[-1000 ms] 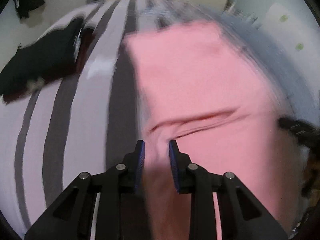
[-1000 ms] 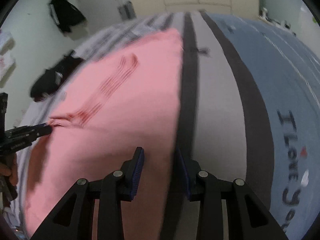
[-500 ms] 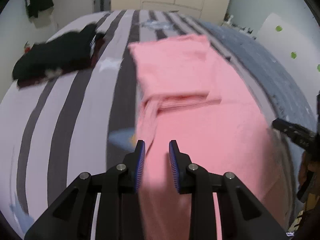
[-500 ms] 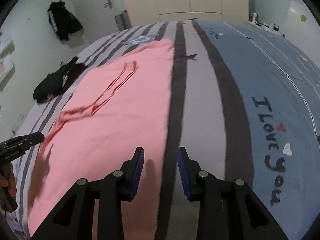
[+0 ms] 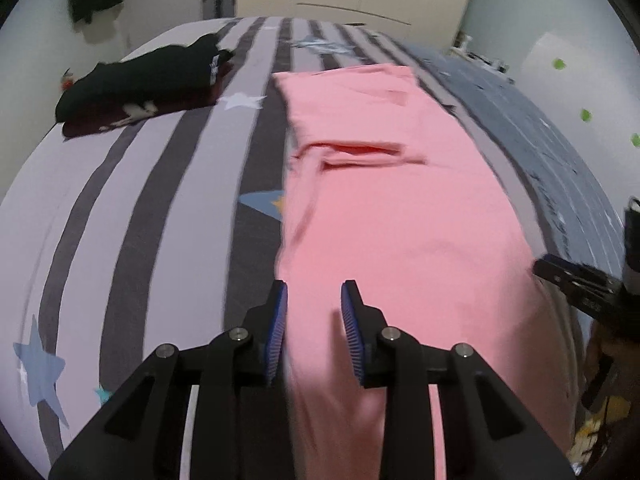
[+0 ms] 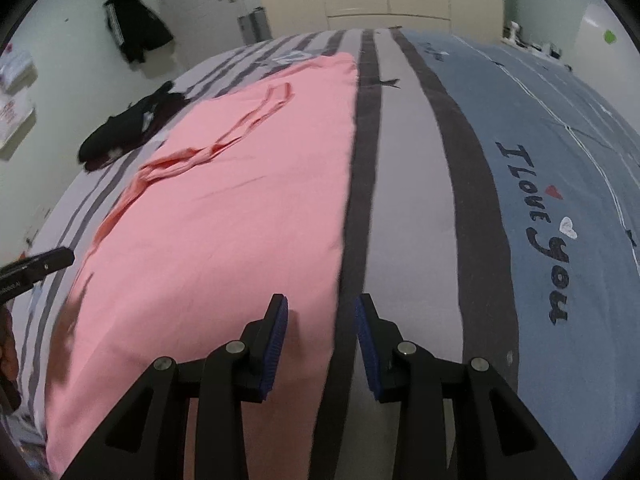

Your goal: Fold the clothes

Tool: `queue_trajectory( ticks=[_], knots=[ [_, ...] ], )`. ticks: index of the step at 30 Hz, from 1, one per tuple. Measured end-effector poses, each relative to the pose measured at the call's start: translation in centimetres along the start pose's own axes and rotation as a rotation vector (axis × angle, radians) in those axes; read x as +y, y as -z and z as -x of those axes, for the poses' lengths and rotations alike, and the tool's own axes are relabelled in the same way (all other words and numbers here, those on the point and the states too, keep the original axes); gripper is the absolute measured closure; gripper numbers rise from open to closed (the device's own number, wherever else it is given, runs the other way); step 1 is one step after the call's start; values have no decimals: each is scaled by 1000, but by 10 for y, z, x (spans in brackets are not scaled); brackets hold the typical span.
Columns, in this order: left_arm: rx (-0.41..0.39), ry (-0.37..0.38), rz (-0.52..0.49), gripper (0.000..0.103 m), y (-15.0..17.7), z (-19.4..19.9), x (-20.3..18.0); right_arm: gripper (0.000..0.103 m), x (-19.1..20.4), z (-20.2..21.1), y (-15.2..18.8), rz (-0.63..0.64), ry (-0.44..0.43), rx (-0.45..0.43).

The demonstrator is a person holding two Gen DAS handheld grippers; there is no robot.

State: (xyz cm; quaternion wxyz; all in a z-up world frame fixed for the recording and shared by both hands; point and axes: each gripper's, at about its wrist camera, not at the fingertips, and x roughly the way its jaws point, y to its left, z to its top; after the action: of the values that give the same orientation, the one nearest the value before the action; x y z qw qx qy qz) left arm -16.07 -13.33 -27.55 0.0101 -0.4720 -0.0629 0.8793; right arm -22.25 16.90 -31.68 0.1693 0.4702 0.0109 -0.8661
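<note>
Nearest, the left gripper [image 5: 313, 312] hangs over the near left edge of the pink garment [image 5: 392, 216], its jaws opening, apart, with pink cloth seen between them but not pinched. The right gripper [image 6: 321, 326] hovers over the garment's right edge, jaws apart and gripping nothing. The garment lies flat on the striped bed [image 5: 132, 200]. Farther off, left, a dark pile of clothes [image 5: 140, 84] rests on the bed.

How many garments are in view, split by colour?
Pink: 1, the pink garment spread flat on the striped bed.
Black: 2, the black clothes pile on the bed's far left, and the black jacket hanging on the wall.
Total: 3
</note>
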Motion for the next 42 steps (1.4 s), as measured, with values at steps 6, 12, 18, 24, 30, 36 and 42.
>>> queue_trajectory(
  ticks=[6,12,18,24,30,36,42],
  knots=[
    [88,-158,88,77,40,-16,41,69,0,4,28,18,9,37],
    [47,-143,142,77,26,-1,45,68,-11,17,29,-21,23,45],
    [-53,-69,155,77,-43,-11,45,67,-26,19,-18,-80,37,-18],
    [-102,3,157,77,-142,-71,59,59,-43,-21,-109,-104,42,-116],
    [-34,36,168,71,-220,-146,69,58,-44,-91,-207,-93,19,-138],
    [0,3,154,59,-266,-193,79,58,-49,-152,-267,-111,32,-93],
    [33,4,147,54,-272,-225,84,58,-61,-192,-281,-147,32,-34]
  ],
)
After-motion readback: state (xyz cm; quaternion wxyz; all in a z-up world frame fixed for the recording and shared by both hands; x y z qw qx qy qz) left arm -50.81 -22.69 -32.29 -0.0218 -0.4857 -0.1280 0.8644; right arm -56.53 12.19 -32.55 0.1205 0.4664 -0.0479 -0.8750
